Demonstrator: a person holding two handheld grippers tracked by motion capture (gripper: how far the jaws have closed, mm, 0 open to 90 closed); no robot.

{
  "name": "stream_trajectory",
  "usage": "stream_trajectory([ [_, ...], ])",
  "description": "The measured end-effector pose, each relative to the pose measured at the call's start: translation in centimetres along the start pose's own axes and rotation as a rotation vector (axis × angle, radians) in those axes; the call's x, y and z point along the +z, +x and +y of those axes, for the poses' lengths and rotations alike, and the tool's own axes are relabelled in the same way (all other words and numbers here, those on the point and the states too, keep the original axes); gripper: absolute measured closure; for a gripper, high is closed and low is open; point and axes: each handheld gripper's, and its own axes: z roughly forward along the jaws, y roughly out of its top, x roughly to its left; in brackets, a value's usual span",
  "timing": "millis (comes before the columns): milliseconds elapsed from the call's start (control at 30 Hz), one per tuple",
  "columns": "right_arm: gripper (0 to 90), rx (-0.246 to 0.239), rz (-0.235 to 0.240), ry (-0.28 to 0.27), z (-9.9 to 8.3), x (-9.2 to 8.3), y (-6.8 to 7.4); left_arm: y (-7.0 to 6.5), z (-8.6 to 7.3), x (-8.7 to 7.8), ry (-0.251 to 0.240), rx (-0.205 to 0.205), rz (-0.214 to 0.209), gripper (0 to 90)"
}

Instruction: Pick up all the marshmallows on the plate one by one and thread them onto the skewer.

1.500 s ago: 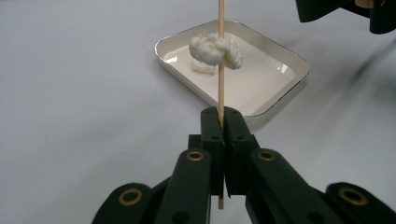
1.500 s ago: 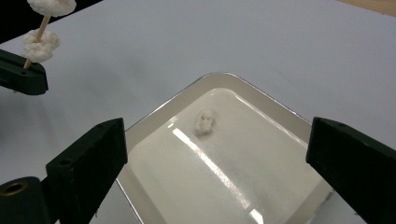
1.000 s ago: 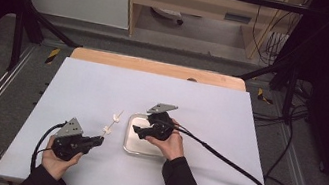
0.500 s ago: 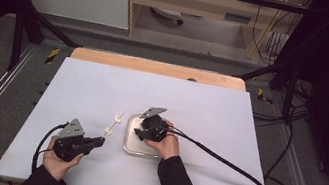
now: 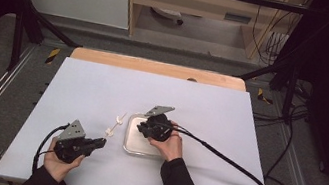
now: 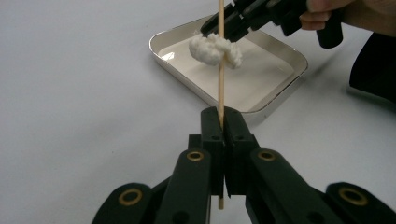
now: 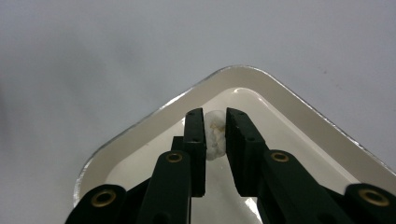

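My left gripper (image 5: pixel 99 143) (image 6: pixel 220 122) is shut on the lower end of a thin wooden skewer (image 6: pixel 221 88) (image 5: pixel 113 127). The skewer slants up and away with a white soft lump (image 6: pixel 215 49) threaded on it. A white square tray (image 5: pixel 129 143) (image 6: pixel 285 81) (image 7: pixel 154 126) lies just right of the skewer. My right gripper (image 5: pixel 142 130) (image 7: pixel 215 119) reaches down into the tray. Its jaws have just been closing, and the pads now press on a small white lump (image 7: pixel 215 137) from both sides.
The white table top (image 5: pixel 210 110) spreads out around the tray, with a wooden strip (image 5: pixel 156 67) along its far edge. Black cables trail off to the right from my right gripper and loop beside my left hand.
My right gripper has sunk a little into the tray and its jaws have come together on the white lump. The left gripper and the skewer have kept still.
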Motion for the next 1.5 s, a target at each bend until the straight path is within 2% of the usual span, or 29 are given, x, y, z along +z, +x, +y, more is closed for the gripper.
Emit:
stream_trajectory([
  [200, 79.3, 0.049, 0.076, -0.076, -0.2, -3.0, -0.4, -0.5, 0.1, 0.3, 0.002, 0.012, -0.009, 88.6],
  [500, 78.9, 0.071, 0.128, -0.166, -0.7, -7.0, -0.5, -1.4, 0.2, 0.9, 0.010, 0.037, -0.026, 88.6],
  [700, 78.3, 0.103, 0.177, -0.260, -0.4, -9.3, -0.4, -2.0, 0.3, 1.1, 0.003, 0.053, -0.038, 88.5],
  [800, 78.2, 0.139, 0.217, -0.320, 0.0, -10.1, -0.4, -2.2, 0.3, 1.2, 0.004, 0.060, -0.042, 88.6],
  [900, 76.9, 0.161, 0.238, -0.356, 0.4, -10.5, -0.4, -2.4, 0.4, 1.3, 0.004, 0.065, -0.044, 88.6],
  [1033, 77.3, 0.168, 0.267, -0.362, 0.8, -10.2, -0.1, -2.6, 0.4, 1.4, 0.006, 0.071, -0.050, 88.6],
  [1233, 81.7, 0.166, 0.261, -0.345, 0.9, -9.3, 0.0, -3.0, 0.3, 1.7, 0.015, 0.087, -0.059, 88.6],
  [1400, 82.3, 0.182, 0.264, -0.365, 1.1, -9.2, -0.2, -3.1, 0.3, 1.8, 0.014, 0.089, -0.061, 88.5],
  [1500, 82.3, 0.193, 0.283, -0.371, 1.1, -9.1, -0.1, -3.2, 0.4, 1.7, 0.008, 0.092, -0.060, 88.6],
])
